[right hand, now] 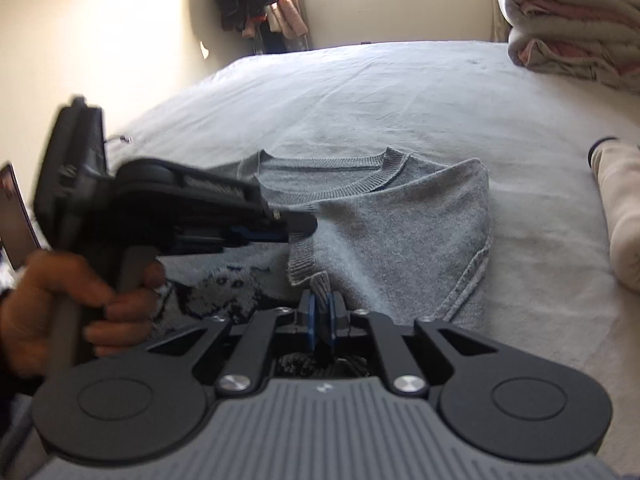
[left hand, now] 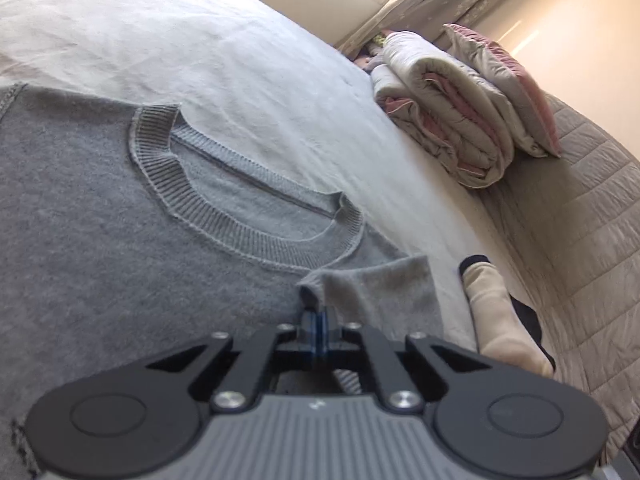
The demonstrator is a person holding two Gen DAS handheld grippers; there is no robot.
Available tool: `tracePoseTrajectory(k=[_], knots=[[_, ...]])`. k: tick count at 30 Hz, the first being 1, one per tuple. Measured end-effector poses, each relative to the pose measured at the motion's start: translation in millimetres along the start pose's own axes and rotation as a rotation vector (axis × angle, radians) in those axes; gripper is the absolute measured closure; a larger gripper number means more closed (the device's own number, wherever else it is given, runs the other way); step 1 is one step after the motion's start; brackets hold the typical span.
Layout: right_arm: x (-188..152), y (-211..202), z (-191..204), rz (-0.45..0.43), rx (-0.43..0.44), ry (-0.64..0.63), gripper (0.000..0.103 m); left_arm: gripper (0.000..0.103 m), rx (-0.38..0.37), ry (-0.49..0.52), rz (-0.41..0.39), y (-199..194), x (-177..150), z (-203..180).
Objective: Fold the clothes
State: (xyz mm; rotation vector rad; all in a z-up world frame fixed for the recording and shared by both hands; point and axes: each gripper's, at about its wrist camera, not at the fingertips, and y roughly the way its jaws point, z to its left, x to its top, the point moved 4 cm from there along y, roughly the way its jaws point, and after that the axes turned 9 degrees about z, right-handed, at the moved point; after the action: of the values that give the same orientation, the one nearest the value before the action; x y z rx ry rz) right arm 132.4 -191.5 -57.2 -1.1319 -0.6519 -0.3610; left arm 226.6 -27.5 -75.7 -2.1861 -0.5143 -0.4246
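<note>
Left of the left tongs [right hand: 298, 224], seen from the right wrist: a hand [right hand: 68, 304] wrapped round the tool's grey handle, blurred. Left tongs [left hand: 318, 312] closed, pinching a fold of the grey sweater [left hand: 120, 240] near the end of a folded-over sleeve [left hand: 380, 284]. Ahead of those tongs and slightly left, the ribbed round collar [left hand: 224, 216], lying flat and open toward the far side of the bed [left hand: 200, 40]. Sweater spread on the white sheet, body stretching off to the left of the left tongs, a dark knitted pattern [right hand: 216, 288] showing low down, just left of the right tongs [right hand: 320, 312].

Right tongs closed on a ribbed cuff [right hand: 318, 284], blue pads pressed against the fabric from both sides. Directly ahead of them, the sleeve doubled over the chest, its edge running down to the right. Left tongs just ahead and left of the right tongs, both gripping the same bunched part of the garment, close together but not touching.

Right of both tongs, apart from the sweater: a cream sock with a dark band [left hand: 496, 312] lying on the sheet. Farther ahead and right, a folded quilt, cream and pink [left hand: 452, 120], stacked at the bed's far edge.
</note>
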Motion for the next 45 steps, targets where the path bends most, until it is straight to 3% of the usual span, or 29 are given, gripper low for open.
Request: tracePoseTrajectory(k=[8, 15, 22, 24, 26, 27, 29, 37, 45], knots=[[19.9, -7.9, 5.9, -0.057, 0.125, 0.100, 0.096, 0.101, 0.065, 0.094, -0.107, -16.1, 25.5, -17.8], [20.2, 17.7, 24.9, -0.030, 0.151, 0.115, 0.096, 0.101, 0.169, 0.127, -0.166, -29.0, 26.0, -2.1], [12.8, 46.4, 36.8, 0.025, 0.123, 0.135, 0.093, 0.100, 0.289, 0.158, -0.158, -18.4, 25.1, 11.8], [15.5, 41.3, 35.4, 0.026, 0.118, 0.151, 0.086, 0.097, 0.307, 0.168, -0.130, -16.9, 23.2, 13.5], [17.0, 30.3, 33.1, 0.029, 0.120, 0.162, 0.083, 0.089, 0.297, 0.156, -0.123, -24.1, 21.2, 13.2], [17.0, 22.6, 32.9, 0.027, 0.118, 0.158, 0.075, 0.076, 0.287, 0.139, -0.123, -30.0, 19.4, 13.6], [15.2, 5.5, 31.7, 0.016, 0.105, 0.146, 0.059, 0.065, 0.268, 0.106, -0.123, -42.0, 15.3, 14.3], [-8.0, -57.8, 34.3, -0.004, 0.035, 0.127, 0.059, 0.062, 0.229, 0.074, -0.062, -85.7, -25.5, 10.1], [-45.0, -89.4, 46.1, -0.014, -0.033, 0.104, 0.059, 0.062, 0.159, 0.036, -0.009, -123.6, -82.1, 11.4]])
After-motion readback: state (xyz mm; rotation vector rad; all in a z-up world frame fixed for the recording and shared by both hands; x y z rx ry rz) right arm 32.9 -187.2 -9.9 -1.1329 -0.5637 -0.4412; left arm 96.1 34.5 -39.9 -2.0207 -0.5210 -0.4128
